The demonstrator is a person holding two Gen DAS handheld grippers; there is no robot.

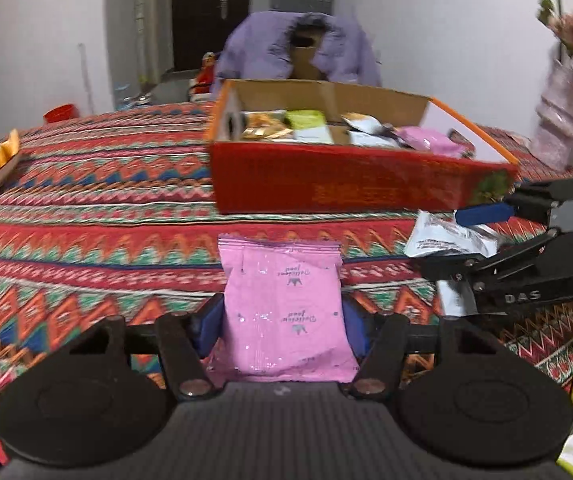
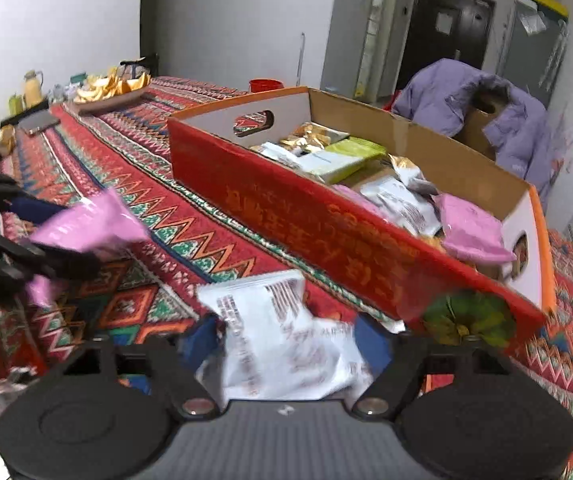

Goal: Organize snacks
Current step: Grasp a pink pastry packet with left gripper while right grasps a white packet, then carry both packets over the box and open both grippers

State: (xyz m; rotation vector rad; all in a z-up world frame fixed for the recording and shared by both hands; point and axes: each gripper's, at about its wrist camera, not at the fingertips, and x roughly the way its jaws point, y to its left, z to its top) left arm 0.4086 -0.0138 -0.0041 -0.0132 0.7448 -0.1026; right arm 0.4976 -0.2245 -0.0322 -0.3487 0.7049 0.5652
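The left hand-held gripper is closed on a pink snack packet, whose long axis points forward, toward the red cardboard box. The right hand-held gripper is closed on a white snack packet. The box stands on the worktop just ahead of both; its right corner is nearer to the right hand-held gripper. Both packets must probably go up over the front wall.

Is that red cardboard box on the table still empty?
No, the red cardboard box already holds several snack packets, among them a pink packet and a green one.
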